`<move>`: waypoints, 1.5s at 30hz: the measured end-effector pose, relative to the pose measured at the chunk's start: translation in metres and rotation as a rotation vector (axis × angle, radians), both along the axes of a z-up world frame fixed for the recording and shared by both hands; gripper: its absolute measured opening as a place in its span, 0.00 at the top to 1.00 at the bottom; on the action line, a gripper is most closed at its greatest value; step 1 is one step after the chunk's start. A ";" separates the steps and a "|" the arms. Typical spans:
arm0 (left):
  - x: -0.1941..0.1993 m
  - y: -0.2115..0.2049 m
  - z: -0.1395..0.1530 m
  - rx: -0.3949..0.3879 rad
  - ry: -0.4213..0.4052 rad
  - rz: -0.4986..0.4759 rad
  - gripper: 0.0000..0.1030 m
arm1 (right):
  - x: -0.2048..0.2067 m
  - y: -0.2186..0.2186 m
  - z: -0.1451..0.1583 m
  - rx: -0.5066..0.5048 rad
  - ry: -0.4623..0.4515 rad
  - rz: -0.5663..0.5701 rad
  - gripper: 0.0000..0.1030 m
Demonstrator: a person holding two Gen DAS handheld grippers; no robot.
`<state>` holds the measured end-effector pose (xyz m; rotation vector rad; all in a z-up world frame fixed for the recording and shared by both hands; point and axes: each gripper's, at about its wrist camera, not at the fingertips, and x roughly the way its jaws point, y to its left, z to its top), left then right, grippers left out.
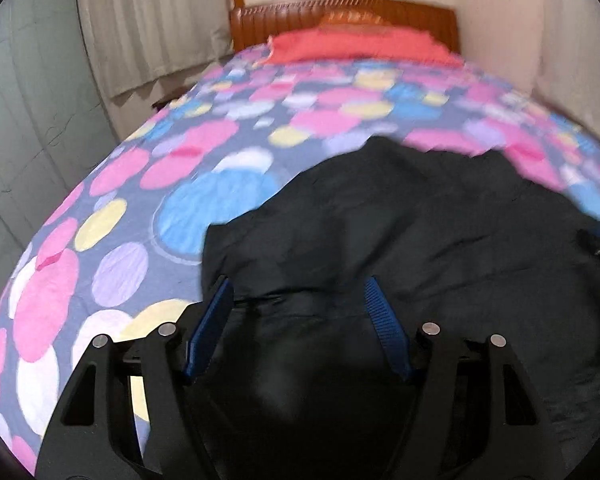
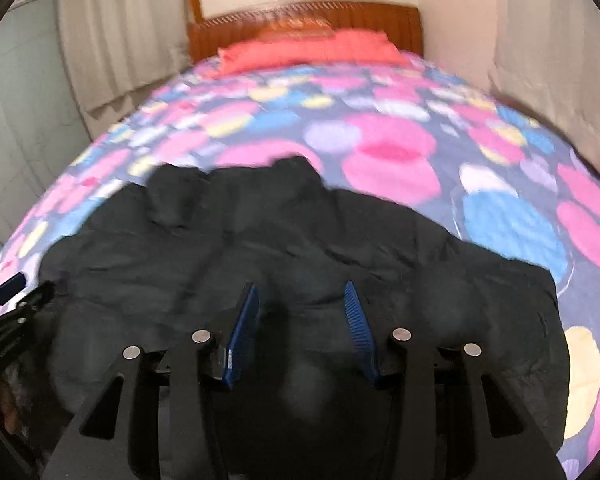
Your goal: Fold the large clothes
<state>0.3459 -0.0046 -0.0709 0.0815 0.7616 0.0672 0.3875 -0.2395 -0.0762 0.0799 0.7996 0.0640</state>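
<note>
- Black garment lies spread on the bed, directly beneath and ahead of both claws, its breadth running from one claw to the other.
- Left claw hangs over the garment's left edge, jaws apart, nothing pinched.
- Right claw hangs over the middle-right part, jaws apart and empty; it looks equally near the cloth.

A black garment and red pillow lie on the bed.
</note>
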 end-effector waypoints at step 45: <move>-0.271 0.125 -0.041 -0.409 0.210 0.098 0.21 | -0.302 -0.150 -0.040 0.030 0.174 -0.228 0.31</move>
